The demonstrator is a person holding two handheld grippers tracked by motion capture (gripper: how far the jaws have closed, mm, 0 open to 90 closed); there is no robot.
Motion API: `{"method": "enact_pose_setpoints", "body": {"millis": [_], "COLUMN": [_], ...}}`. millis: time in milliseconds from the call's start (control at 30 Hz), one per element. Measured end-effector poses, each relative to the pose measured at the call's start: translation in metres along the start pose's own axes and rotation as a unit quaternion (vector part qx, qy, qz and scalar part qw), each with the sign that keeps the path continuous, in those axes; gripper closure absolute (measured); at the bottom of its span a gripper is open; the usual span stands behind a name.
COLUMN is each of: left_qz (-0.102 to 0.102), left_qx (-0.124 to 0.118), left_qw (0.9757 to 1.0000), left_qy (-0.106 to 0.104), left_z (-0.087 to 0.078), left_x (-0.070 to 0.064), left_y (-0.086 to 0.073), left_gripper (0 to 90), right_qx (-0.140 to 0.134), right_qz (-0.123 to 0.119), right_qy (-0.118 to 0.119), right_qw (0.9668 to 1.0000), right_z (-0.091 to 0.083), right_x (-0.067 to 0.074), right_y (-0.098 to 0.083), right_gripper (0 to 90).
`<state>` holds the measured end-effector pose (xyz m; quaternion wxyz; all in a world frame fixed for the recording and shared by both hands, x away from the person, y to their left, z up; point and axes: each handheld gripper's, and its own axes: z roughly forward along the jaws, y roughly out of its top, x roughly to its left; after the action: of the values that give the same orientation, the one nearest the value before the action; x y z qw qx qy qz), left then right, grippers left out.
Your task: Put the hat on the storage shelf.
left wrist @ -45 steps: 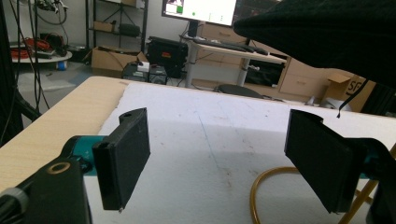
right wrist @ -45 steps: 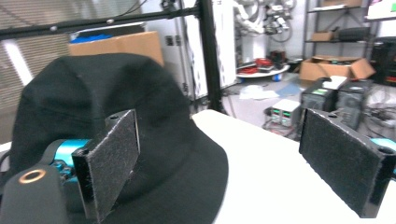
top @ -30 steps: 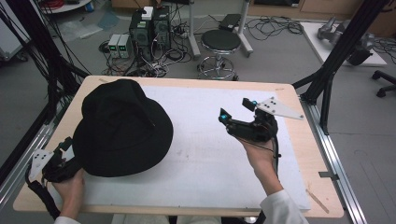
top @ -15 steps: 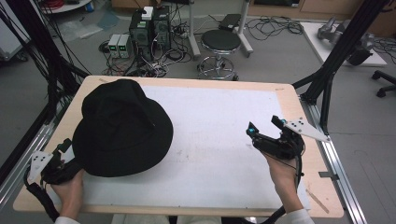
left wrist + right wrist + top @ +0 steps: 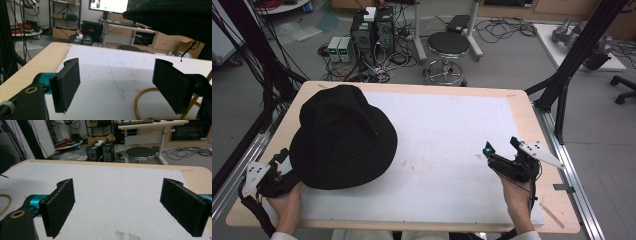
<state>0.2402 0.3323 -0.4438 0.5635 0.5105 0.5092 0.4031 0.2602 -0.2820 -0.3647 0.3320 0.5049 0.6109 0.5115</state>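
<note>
Risk we see: wide black fabric brimmed hat, table's left, brim overhanging left gripper; both jaws apart, empty. Right gripper far off; floppy brim could slip.

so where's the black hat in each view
high view: the black hat lies on the left part of the white mat.
left gripper view: its brim hangs across the top right, above the mat.
right gripper view: a dark shape at the far left edge may be the hat; I cannot tell.
shared landmark: the black round stool beyond the table's far edge.
</note>
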Motion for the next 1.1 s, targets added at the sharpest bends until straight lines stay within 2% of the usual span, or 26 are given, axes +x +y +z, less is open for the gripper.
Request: {"method": "enact_pose_setpoints", "body": {"millis": [300,767,867,933,1100], "left_qz": [-0.003,-0.003,-0.004,-0.003,-0.006], "left_qx": [-0.001,-0.001,-0.002,-0.002,0.000], "left_qw": [1.0000,1.0000,1.0000,1.0000,1.0000], "left_qy": [-0.001,0.000,-0.001,-0.002,-0.003], "left_z": [0.000,0.000,0.000,0.001,0.002], "left_x": [0.000,0.000,-0.001,-0.001,-0.001], "left_y": [0.000,0.000,0.000,0.000,0.000], "left_gripper": [22.3,22.3,22.4,22.4,22.3], "right_qx": [-0.004,0.007,0.013,0.009,-0.004], "right_qz": [-0.015,-0.008,-0.008,-0.010,0.005], "right_qy": [-0.031,-0.050,-0.051,-0.053,-0.060], "right_qw": [0.9994,0.9987,0.9986,0.9985,0.9982], "right_z": [0.006,0.017,0.019,0.018,0.019], "right_x": [-0.004,-0.011,-0.010,-0.010,-0.011], "right_y": [-0.027,-0.054,-0.058,-0.057,-0.056], "right_gripper": [11.6,11.6,11.6,11.6,11.6]}}
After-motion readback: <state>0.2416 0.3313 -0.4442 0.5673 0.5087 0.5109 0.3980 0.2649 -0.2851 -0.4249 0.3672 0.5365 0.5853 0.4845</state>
